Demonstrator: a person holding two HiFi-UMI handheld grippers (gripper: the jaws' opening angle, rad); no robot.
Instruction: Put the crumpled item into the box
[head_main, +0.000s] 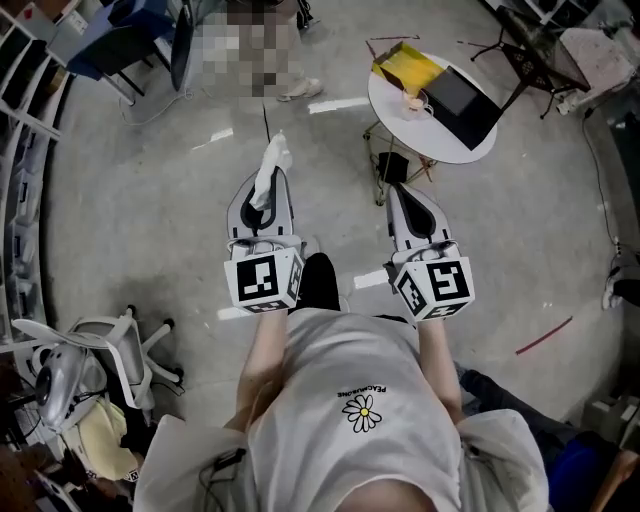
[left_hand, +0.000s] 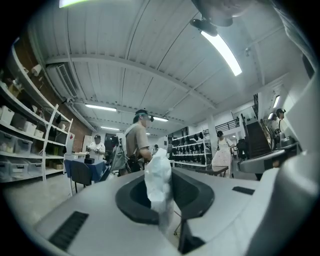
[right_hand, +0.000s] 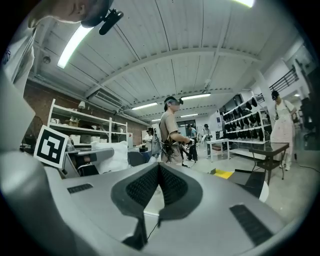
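- White shirt (head_main: 360, 400) with a daisy print, worn by the person holding both tools; both forearms reach forward over a grey floor (head_main: 150, 200).
- Left gripper (head_main: 268, 196): jaws drawn nearly together and pinching the crumpled item (head_main: 272, 160), a wad of white paper. The wad stands up between the dark pads and sticks out past the jaw tips.
- Right gripper (head_main: 398, 190): jaws pressed together tip to tip, nothing between them. It is level with the left gripper and set apart from it.
- Round white table (head_main: 445, 148): beyond the right gripper, carrying a yellow box (head_main: 408, 68) with a black boxy item (head_main: 460, 103) just beside it. The crumpled item is well apart from the box.
- Office chair (head_main: 110, 350): pale, at the lower left.
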